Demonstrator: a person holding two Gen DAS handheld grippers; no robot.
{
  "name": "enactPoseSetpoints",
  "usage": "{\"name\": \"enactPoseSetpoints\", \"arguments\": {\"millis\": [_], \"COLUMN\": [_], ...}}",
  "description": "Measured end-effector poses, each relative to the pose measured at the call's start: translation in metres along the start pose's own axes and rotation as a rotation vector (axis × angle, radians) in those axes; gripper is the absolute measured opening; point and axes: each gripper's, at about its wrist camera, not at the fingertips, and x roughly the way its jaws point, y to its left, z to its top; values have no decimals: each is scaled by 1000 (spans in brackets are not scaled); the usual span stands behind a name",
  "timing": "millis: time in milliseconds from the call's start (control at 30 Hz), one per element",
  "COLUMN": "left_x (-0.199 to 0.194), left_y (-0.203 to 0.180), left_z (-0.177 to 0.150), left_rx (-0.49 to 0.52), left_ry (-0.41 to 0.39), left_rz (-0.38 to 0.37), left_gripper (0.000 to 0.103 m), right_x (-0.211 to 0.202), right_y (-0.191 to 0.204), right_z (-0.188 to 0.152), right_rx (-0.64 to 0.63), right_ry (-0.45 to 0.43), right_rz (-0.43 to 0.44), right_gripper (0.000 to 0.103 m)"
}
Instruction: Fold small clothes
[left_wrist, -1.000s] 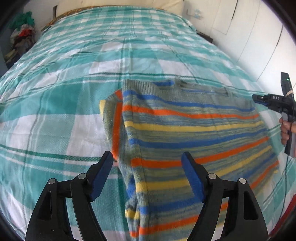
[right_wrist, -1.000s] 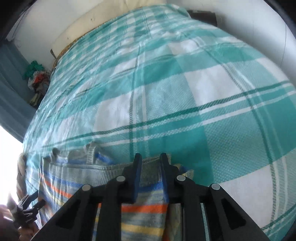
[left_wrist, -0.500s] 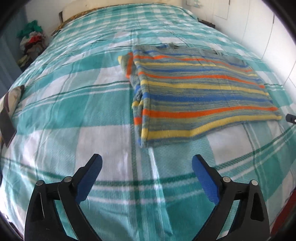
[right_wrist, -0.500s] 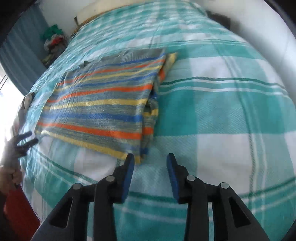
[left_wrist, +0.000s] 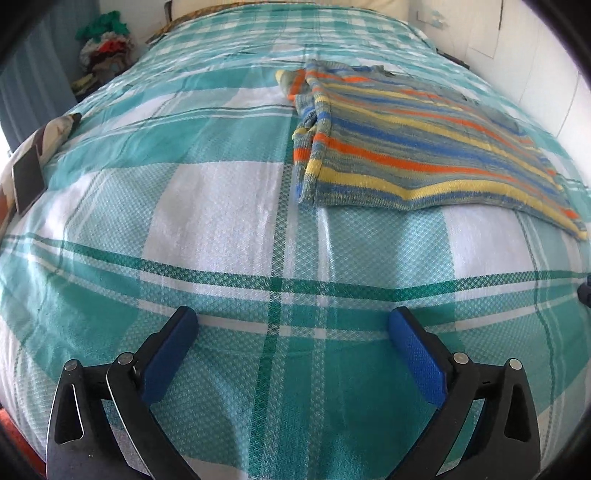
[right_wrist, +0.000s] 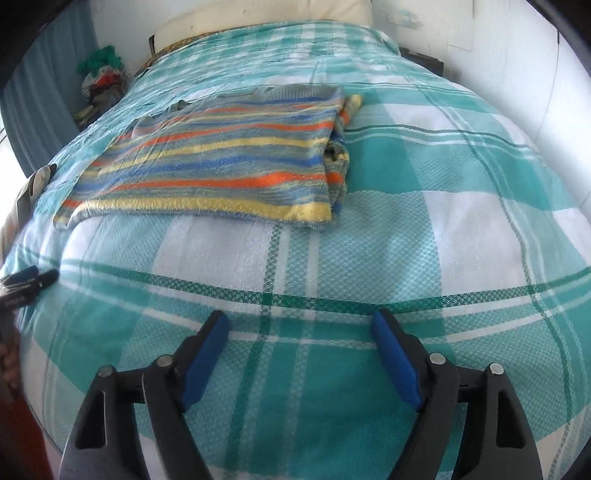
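Note:
A striped knit sweater (left_wrist: 417, 144) in blue, orange, yellow and grey lies flat and folded on the teal plaid bedspread (left_wrist: 229, 229), with its sleeves tucked under the side edges. It also shows in the right wrist view (right_wrist: 229, 158). My left gripper (left_wrist: 291, 332) is open and empty, low over the bed's near edge, well short of the sweater. My right gripper (right_wrist: 299, 330) is open and empty, also back near the bed's front edge. The left gripper's tip (right_wrist: 26, 282) shows at the left of the right wrist view.
A phone (left_wrist: 27, 177) lies on a patterned cloth at the bed's left edge. A pile of clothes (left_wrist: 105, 48) sits beyond the far left corner. A white wall (left_wrist: 535, 55) runs along the right side. A pillow (right_wrist: 266, 14) lies at the head.
Both grippers let go of the sweater and drew back toward the bed's near edge. The right gripper went from shut to wide open. The sweater now lies folded and still.

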Motion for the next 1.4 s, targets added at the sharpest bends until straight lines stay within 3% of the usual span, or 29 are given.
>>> {"name": "enactPoseSetpoints", "arguments": {"millis": [433,1400], "left_x": [-3,-4], "left_y": [-3,-4], "left_z": [-9,-9], "left_rx": [14,22], "left_ry": [-34,-47], "left_rz": [5,13], "left_gripper": [102,102], "right_x": [1,3], "right_y": [6,9], "right_z": [-7,-4], "right_rx": [-13,22], "right_ry": [-36,3], "right_rz": [-23,-90], "right_gripper": [87,90]}}
